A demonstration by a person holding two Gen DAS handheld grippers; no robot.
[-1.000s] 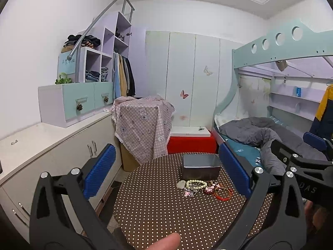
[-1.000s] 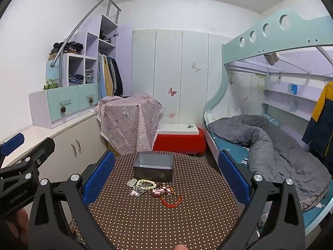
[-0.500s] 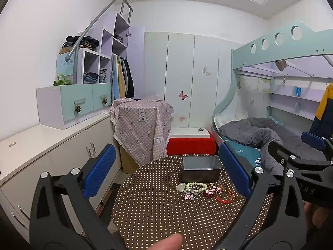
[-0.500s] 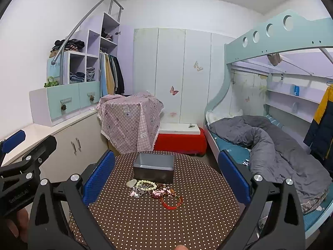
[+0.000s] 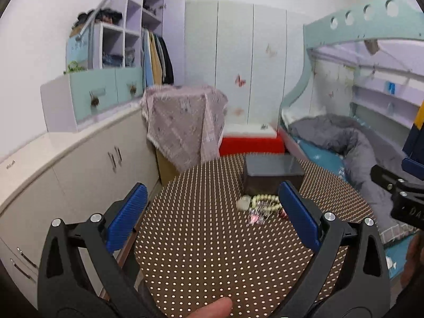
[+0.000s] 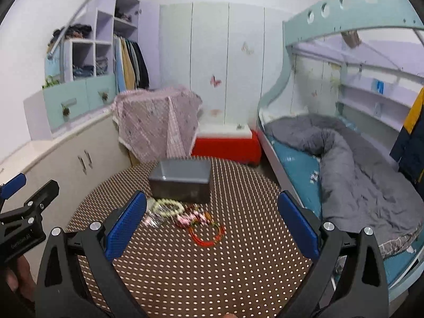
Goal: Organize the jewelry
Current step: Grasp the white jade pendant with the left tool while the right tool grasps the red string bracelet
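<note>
Closest in, the left tongs (image 5: 212, 206) hang spread wide over the near part of the round, brown polka-dot worktop (image 5: 212, 251), blue pads (image 5: 127, 212) well apart and nothing between them. A fingertip (image 5: 212, 310) pokes in at the bottom edge of the left view. The right tongs (image 6: 212, 213) are just as wide open above the same worktop, empty too, and each pair shows at the edge of the other's view.

Further along the worktop lies the jewelry, loose in a small cluster. A red cord bracelet (image 6: 206, 234) sits nearest in the right view, a ring lying flat. Touching it from behind is a tangle of pink and red bead pieces (image 6: 192, 216). Left of that, a pale green bead bracelet (image 6: 169, 208) curls beside a silvery chain (image 6: 153, 220); a whitish stone (image 5: 243, 202) lies at the cluster's left end, seen in the left view. The frames are blurred, so finer detail is lost.

Just behind the cluster stands a grey rectangular box (image 6: 181, 182), open at the top; what it holds I cannot tell.

Beyond the worktop: a red bench (image 6: 225, 145), a checked cloth (image 6: 156, 124) draped over something, a bunk bed (image 6: 344, 145) with a grey duvet on the right, and white cabinets (image 5: 79, 164) along the left wall.
</note>
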